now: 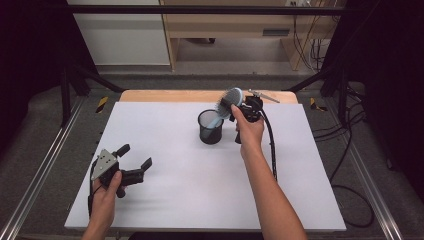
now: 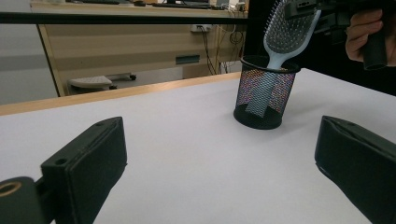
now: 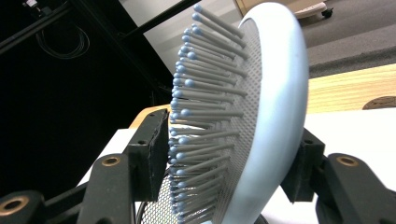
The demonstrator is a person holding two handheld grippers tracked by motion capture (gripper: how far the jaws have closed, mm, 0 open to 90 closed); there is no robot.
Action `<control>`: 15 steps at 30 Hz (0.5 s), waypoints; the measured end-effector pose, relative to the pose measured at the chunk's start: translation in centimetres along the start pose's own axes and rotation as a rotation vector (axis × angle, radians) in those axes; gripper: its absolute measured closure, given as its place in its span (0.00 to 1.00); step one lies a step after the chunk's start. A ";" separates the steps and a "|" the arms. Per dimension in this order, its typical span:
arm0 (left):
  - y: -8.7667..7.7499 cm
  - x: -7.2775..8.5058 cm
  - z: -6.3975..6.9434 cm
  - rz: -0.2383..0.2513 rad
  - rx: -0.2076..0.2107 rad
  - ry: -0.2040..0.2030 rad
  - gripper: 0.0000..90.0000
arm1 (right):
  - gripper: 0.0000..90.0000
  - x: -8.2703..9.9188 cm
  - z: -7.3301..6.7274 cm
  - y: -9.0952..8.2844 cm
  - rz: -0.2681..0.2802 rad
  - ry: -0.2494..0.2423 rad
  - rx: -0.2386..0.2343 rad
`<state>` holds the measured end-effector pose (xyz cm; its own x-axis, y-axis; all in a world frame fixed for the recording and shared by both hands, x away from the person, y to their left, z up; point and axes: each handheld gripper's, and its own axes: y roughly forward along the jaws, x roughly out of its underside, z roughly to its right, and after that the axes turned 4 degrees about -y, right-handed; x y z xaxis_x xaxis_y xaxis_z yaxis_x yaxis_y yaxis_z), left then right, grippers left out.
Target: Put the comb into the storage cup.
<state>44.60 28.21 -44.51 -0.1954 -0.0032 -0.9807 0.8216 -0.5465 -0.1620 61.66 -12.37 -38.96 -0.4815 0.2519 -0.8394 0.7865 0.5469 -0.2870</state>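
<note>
White table (image 1: pixel 165 200): we park the left gripper (image 1: pixel 136 161) at the near left, jaws spread and empty, clear of the work. Black mesh cup (image 1: pixel 210 127) stands mid-table, upright. Hairbrush (image 1: pixel 227 102) leans in it, handle down, so it stays put. Right gripper (image 1: pixel 239 106) straddles the brush head; jaws parted, whether they pinch it we cannot tell. Brush: pale blue, oval, ball-tipped bristles.

Left hand (image 1: pixel 106 192) low at the table's near-left, forearm entering from the bottom edge. Left gripper (image 1: pixel 134 161) level, pointing away and to the right, jaws spread wide with nothing between. Right arm stretched far forward, right hand (image 1: pixel 248 131) wrapped on the handle. Right gripper (image 1: pixel 231 102) raised, jaws partly apart, one either side of a brush head.
</note>
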 end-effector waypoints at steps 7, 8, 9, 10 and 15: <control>0.0 0.0 0.0 0.001 0.000 0.000 0.03 | 0.45 0.0 0.0 0.0 -0.005 0.001 -0.005; 0.0 0.0 0.0 0.001 0.001 0.000 0.03 | 0.44 0.1 0.0 0.1 -0.006 0.002 -0.006; -0.1 0.0 0.0 0.002 0.001 0.000 0.03 | 0.44 0.1 0.0 0.1 -0.009 0.004 -0.008; -0.1 0.0 0.0 0.002 0.002 0.001 0.03 | 0.43 0.1 0.0 0.1 -0.011 0.003 -0.009; -0.1 0.0 0.1 0.002 0.003 0.000 0.03 | 0.43 0.2 0.0 0.2 -0.018 0.005 -0.011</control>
<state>44.52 28.18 -44.45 -0.1940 -0.0039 -0.9810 0.8204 -0.5489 -0.1600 61.73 -12.14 -39.20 -0.4971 0.2458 -0.8321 0.7735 0.5601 -0.2966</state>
